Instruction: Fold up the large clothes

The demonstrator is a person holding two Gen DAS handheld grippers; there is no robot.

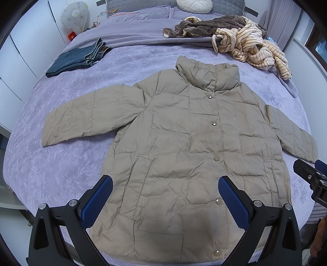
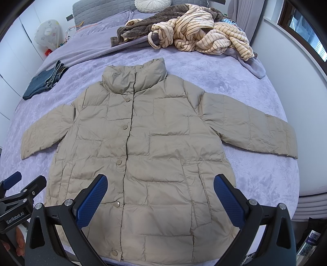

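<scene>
Left gripper (image 1: pixel 165 196) and right gripper (image 2: pixel 160 194) both hover with fingers spread wide, gripping nothing, above the hem of the beige puffer jacket (image 1: pixel 184 143). Jacket lies flat, snapped closed, sleeves out, on the purple bedspread (image 1: pixel 61 163). Folded jeans (image 1: pixel 79 58) far left, rumpled striped robe (image 1: pixel 251 47) near the headboard.

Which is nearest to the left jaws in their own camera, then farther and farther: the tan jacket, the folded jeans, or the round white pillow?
1. Tan jacket, spread right below the jaws.
2. Folded jeans, farther up on the left.
3. Round white pillow, at the headboard.
</scene>
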